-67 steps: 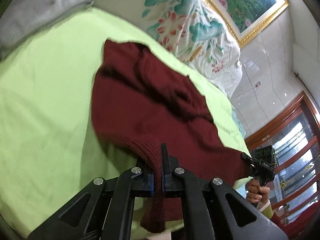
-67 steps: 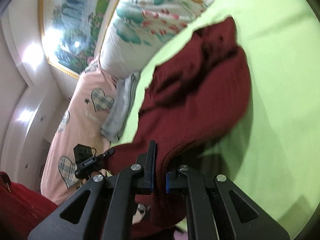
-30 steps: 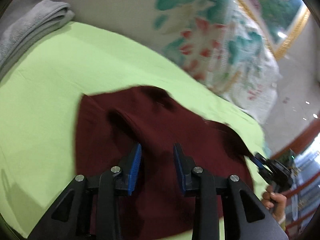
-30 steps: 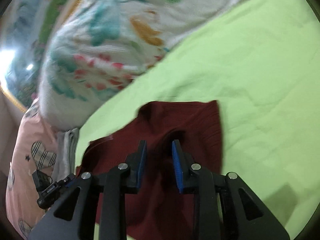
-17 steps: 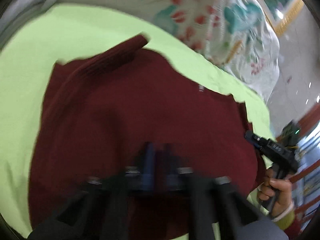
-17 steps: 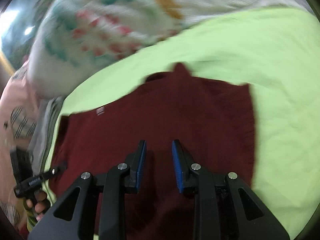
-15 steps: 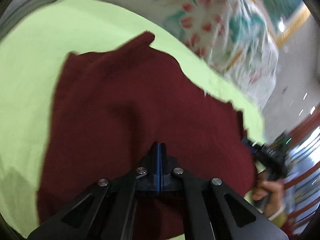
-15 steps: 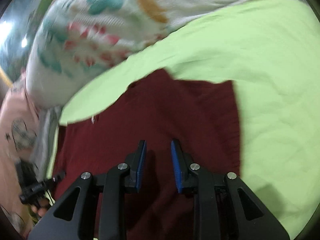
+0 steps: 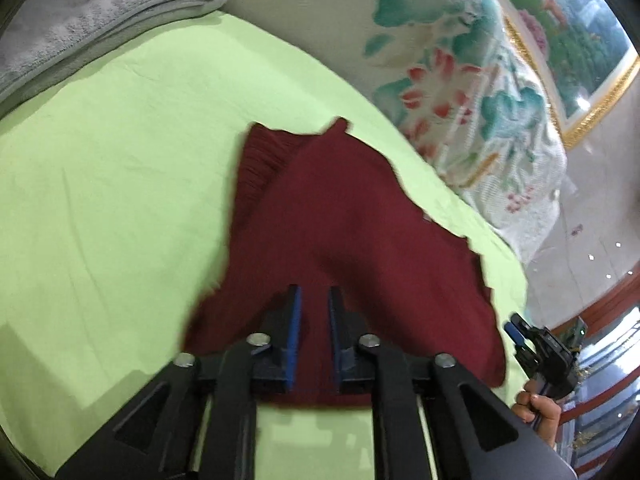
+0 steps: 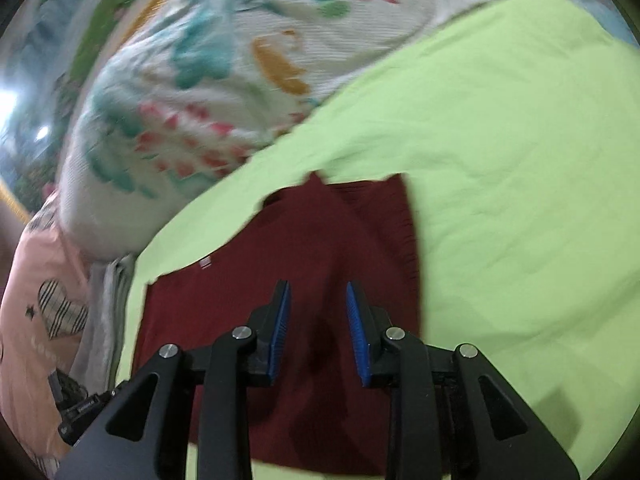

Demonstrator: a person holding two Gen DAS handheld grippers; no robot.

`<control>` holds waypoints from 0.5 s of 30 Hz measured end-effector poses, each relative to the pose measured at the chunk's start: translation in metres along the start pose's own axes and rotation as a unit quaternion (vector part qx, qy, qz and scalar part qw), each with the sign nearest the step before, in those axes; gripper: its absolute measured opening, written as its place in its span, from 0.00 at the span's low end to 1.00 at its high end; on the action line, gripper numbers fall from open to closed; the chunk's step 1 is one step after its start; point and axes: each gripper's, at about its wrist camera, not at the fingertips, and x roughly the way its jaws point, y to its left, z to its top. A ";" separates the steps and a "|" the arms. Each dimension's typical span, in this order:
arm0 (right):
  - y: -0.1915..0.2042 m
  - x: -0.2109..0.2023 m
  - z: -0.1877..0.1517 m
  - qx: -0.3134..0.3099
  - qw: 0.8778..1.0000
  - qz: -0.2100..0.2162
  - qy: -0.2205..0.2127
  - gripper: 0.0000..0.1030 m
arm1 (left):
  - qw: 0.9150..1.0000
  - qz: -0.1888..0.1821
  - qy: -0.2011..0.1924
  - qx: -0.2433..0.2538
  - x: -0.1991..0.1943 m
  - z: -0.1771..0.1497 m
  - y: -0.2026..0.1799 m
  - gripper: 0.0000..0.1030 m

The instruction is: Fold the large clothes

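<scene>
A dark red knit sweater (image 9: 352, 236) lies folded and fairly flat on the lime green sheet (image 9: 112, 184). My left gripper (image 9: 314, 320) hovers over its near edge. Its jaws are opening, and only the cloth lying below shows through the narrow gap, with nothing pinched. In the right wrist view the same sweater (image 10: 320, 264) spreads under my right gripper (image 10: 318, 320). Those jaws are also opening and hold nothing. A hand (image 9: 538, 408) carries the right gripper at the sweater's right corner.
A folded grey towel (image 9: 104, 12) lies at the far left of the bed. A floral quilt (image 9: 460, 92) is heaped along the back, under a gold-framed painting (image 9: 576, 36). Pink heart-patterned bedding (image 10: 44, 292) lies to the left in the right wrist view.
Both grippers let go of the sweater's ribbed hem, and the sweater settled flat. The left jaws shut half a second ago and have since parted. The right jaws spread slightly wider.
</scene>
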 end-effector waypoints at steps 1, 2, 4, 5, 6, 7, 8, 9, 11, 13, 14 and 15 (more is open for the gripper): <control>0.014 0.001 -0.004 -0.018 1.000 0.010 0.012 0.30 | 1.000 -0.008 0.003 0.003 -0.004 -0.008 -0.007 0.19; 0.024 0.003 -0.008 -0.033 0.999 0.020 0.022 0.30 | 1.000 -0.012 0.006 0.005 -0.007 -0.013 -0.015 0.23; 0.053 0.011 -0.018 -0.071 0.995 0.044 0.050 0.30 | 1.000 -0.025 0.018 0.006 -0.009 -0.029 -0.028 0.28; 0.070 0.017 -0.025 -0.095 0.992 0.059 0.066 0.30 | 0.999 -0.030 0.022 0.004 -0.009 -0.036 -0.032 0.33; 0.085 0.023 -0.031 -0.115 0.988 0.072 0.079 0.30 | 0.999 -0.034 0.029 0.002 -0.009 -0.043 -0.036 0.35; 0.103 0.029 -0.037 -0.137 0.983 0.084 0.090 0.30 | 0.999 -0.035 0.034 0.000 -0.009 -0.050 -0.039 0.40; 0.114 0.034 -0.042 -0.154 0.979 0.090 0.096 0.30 | 0.999 -0.034 0.036 -0.003 -0.009 -0.055 -0.041 0.42; 0.127 0.040 -0.048 -0.171 0.975 0.099 0.104 0.30 | 0.999 -0.036 0.040 -0.007 -0.009 -0.061 -0.042 0.42; 0.141 0.059 -0.060 -0.190 0.967 0.106 0.129 0.30 | 0.998 -0.040 0.049 -0.017 -0.009 -0.070 -0.039 0.44; 0.140 0.083 -0.074 -0.192 0.962 0.088 0.170 0.29 | 0.997 -0.036 0.055 -0.028 -0.010 -0.076 -0.032 0.45; 0.134 0.094 -0.082 -0.187 0.960 0.083 0.193 0.29 | 0.997 -0.035 0.057 -0.031 -0.010 -0.078 -0.029 0.47; 0.129 0.100 -0.087 -0.177 0.960 0.092 0.198 0.29 | 0.997 -0.033 0.058 -0.038 -0.010 -0.080 -0.026 0.48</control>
